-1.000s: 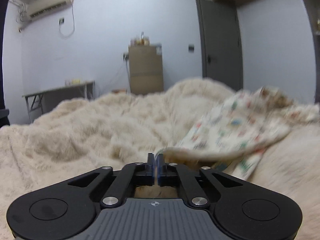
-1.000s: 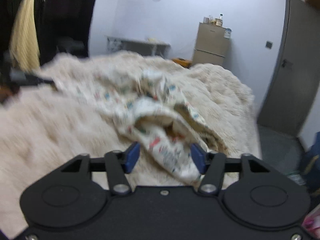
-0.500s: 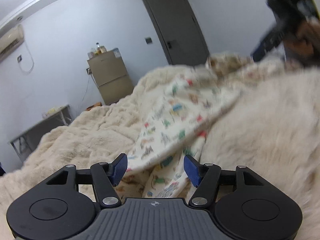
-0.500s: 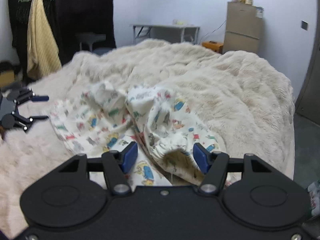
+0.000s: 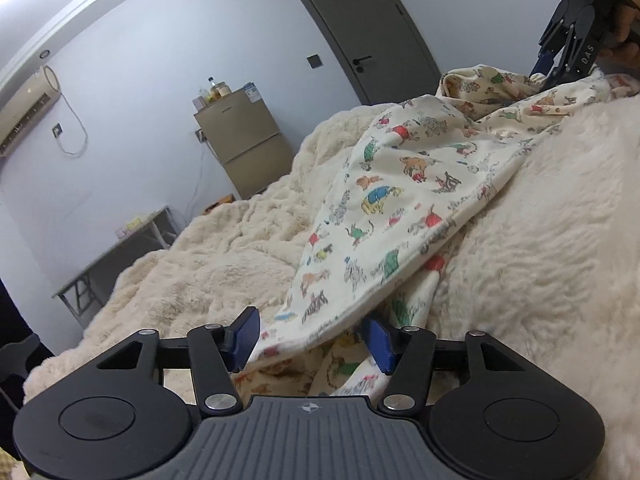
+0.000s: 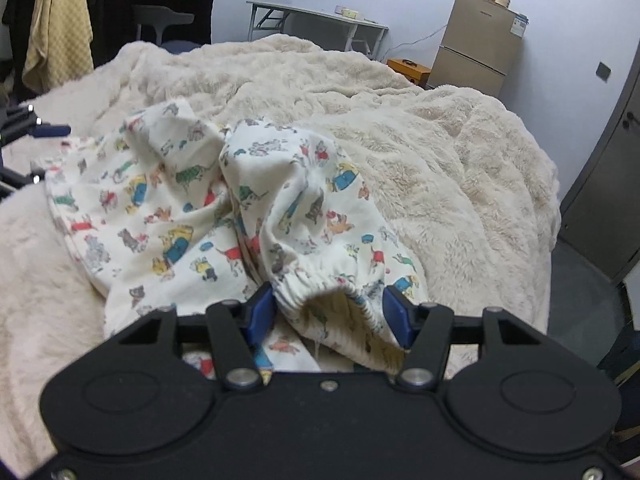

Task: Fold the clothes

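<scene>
A cream garment [image 5: 404,216] printed with small coloured animals lies crumpled on a fluffy cream blanket [image 5: 224,272]. In the right wrist view the garment [image 6: 172,216] spreads left, with an elastic waistband opening [image 6: 340,292] nearest me. My left gripper [image 5: 312,338] is open, its blue pads either side of the garment's near hem. My right gripper [image 6: 328,312] is open, its pads either side of the waistband. The right gripper also shows at the top right of the left wrist view [image 5: 560,60]. The left gripper's fingers [image 6: 44,130] show at the left edge of the right wrist view.
A tan fridge [image 5: 244,140] with bottles on top stands by the wall, next to a grey door [image 5: 360,28]. A folding table [image 6: 320,20] is behind the bed. A yellow towel [image 6: 60,28] hangs at the left. The bed's edge drops off at the right [image 6: 552,240].
My left gripper opened, letting go of the hem, and swung right to face along the garment. My right gripper stayed open and settled at the waistband. The garment now lies still.
</scene>
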### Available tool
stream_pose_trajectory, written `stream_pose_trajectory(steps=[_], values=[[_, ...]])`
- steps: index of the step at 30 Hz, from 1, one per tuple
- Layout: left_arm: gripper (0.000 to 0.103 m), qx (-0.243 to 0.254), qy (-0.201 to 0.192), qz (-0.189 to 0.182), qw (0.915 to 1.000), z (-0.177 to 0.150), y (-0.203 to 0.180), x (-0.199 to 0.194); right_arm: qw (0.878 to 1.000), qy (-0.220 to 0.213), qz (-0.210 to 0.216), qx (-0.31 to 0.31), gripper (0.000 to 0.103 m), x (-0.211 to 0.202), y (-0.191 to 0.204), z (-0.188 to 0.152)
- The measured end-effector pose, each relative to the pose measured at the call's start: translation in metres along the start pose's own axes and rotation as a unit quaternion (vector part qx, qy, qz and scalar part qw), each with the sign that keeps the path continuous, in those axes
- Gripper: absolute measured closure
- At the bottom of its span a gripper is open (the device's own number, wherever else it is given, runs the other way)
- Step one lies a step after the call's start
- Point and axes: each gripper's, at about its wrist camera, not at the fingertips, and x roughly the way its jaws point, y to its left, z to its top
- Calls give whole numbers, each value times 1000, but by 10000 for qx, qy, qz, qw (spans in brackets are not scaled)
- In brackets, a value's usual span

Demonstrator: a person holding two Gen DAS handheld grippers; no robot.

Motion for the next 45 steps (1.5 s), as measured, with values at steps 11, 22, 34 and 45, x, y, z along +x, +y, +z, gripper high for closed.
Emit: stream_pose_trajectory(steps=[11,22,34,45], values=[[61,32,-4,70,10000,8,-1,8,9997,-47,69,227,56,-4,-5,4],[61,-60,154,210,9996,7,2,16,9996,-49,40,257,55,-8,-17,2],[99,180,-435,-74,9989,22,-11,0,9968,-285,-9,749,88,0,-37,27],[100,-122,-1513,-127,9883,61,29,-135,9274,-1395,-1018,3318,91,-46,-176,6]])
